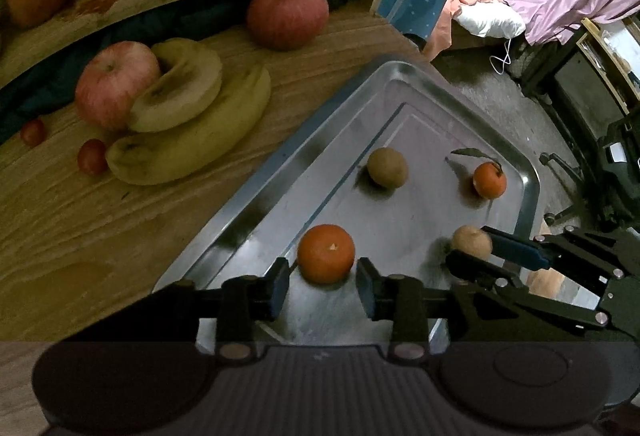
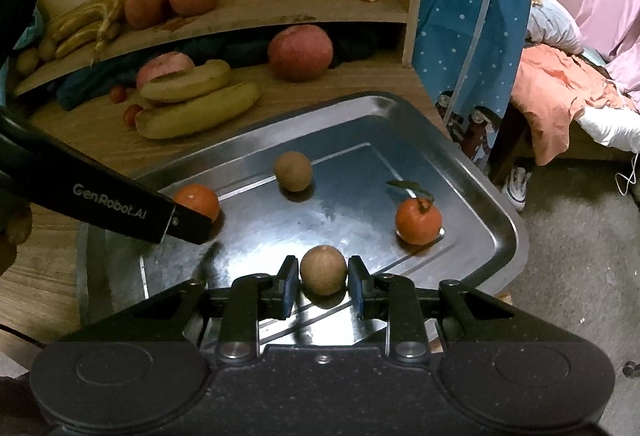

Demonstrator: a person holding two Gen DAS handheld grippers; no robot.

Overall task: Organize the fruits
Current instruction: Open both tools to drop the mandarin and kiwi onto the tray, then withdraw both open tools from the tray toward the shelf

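At lower centre of the steel tray [image 2: 472, 172], the right hand-held gripper [image 2: 323, 282] straddles a brown kiwi [image 2: 323, 270], pads just apart from it. The left hand-held gripper [image 1: 323, 286] gapes around an orange [image 1: 326, 254]. Each should centre the fruit, then close gently to avoid bruising.

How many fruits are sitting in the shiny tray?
4: an orange between the left jaws, a brown fruit between the right jaws, a second brown one farther back, and a leafy orange.
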